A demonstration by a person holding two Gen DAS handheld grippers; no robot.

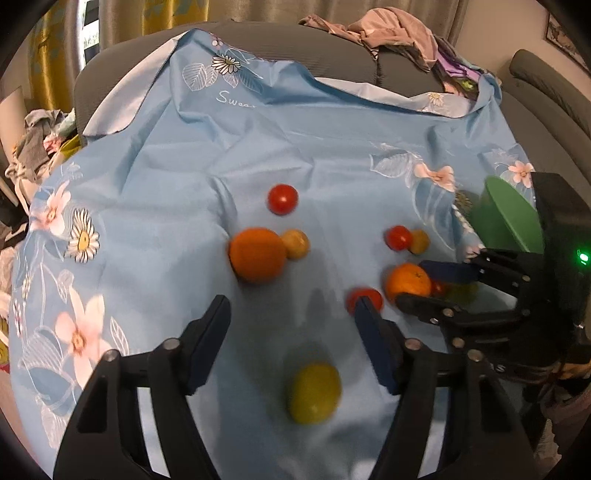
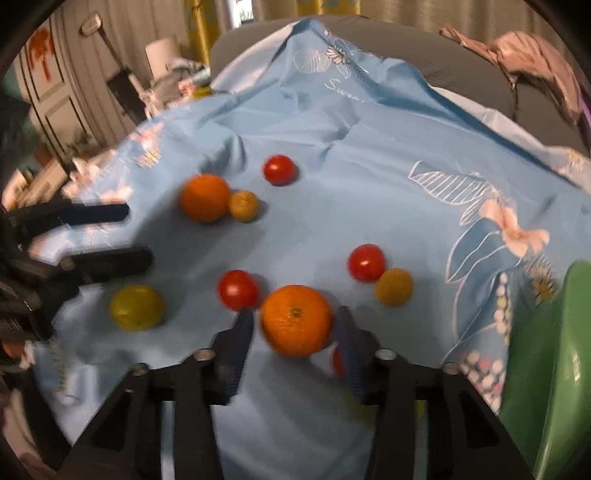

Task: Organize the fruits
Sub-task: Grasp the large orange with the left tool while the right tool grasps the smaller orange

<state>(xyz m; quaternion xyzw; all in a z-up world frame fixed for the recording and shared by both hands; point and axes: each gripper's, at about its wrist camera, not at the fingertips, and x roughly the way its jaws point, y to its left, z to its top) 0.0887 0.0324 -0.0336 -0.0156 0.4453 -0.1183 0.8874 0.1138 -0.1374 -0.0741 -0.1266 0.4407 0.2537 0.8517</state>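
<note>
Fruits lie on a blue floral cloth (image 1: 295,147). My left gripper (image 1: 291,317) is open over a yellow-green fruit (image 1: 314,393), which lies between its fingers, untouched. A large orange (image 1: 257,254) with a small yellow fruit (image 1: 295,243) and a red tomato (image 1: 282,199) lie ahead. My right gripper (image 2: 293,325) is open, its fingers on either side of a second orange (image 2: 296,319), which rests on the cloth; it also shows in the left wrist view (image 1: 408,282). Red tomatoes (image 2: 238,290) (image 2: 366,263) and a yellow fruit (image 2: 394,287) lie around it.
A green bowl (image 2: 546,369) stands at the right edge of the cloth, also in the left wrist view (image 1: 506,221). A grey sofa back (image 1: 332,48) with piled clothes (image 1: 391,29) lies behind. Clutter sits off the cloth's left side (image 1: 33,140).
</note>
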